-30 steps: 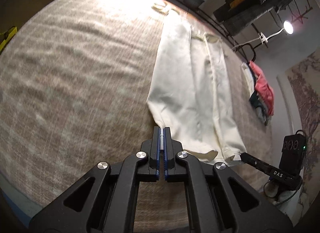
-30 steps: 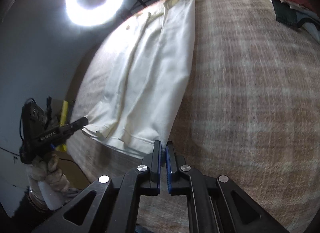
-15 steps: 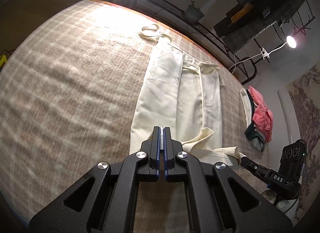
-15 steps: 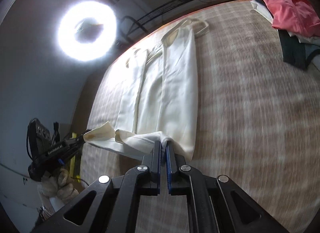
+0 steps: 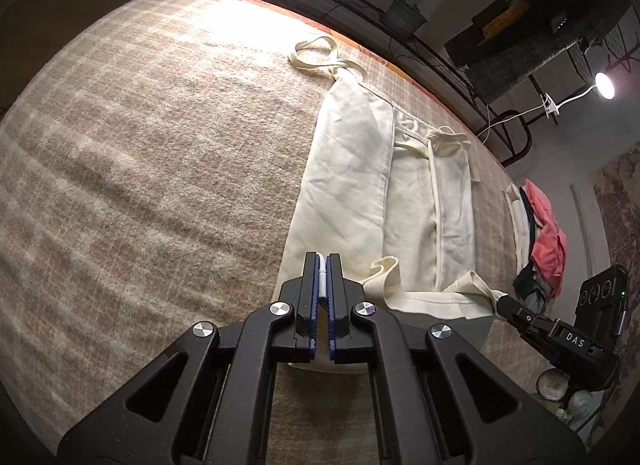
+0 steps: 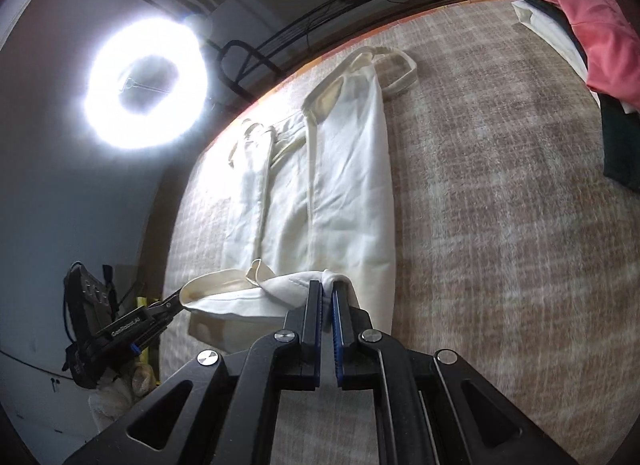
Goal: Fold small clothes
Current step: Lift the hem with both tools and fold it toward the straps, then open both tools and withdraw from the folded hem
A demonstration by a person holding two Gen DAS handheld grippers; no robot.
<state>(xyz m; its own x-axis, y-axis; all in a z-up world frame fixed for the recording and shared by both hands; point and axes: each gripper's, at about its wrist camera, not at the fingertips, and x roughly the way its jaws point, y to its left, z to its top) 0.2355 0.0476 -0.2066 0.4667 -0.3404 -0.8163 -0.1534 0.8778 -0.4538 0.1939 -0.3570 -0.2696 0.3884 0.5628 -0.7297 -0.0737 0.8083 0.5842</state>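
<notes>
A cream garment with shoulder straps [image 5: 372,181] lies lengthwise on the plaid blanket [image 5: 140,169], folded in along both sides. My left gripper [image 5: 321,265] is shut on the near left corner of its hem. My right gripper [image 6: 327,289] is shut on the near right corner, and it also shows in the left wrist view [image 5: 505,303]. Both corners are raised off the blanket with the hem [image 6: 240,293] stretched between them. The left gripper shows in the right wrist view [image 6: 178,299].
A stack of folded clothes with a pink piece on top [image 5: 544,241] sits at the blanket's right edge, also in the right wrist view [image 6: 592,21]. A ring light [image 6: 146,83] and a metal rack [image 5: 360,13] stand beyond the far edge.
Both grippers have lifted the garment's near hem off the blanket and carried it toward the far end. The garment's strap end has come into fuller view.
</notes>
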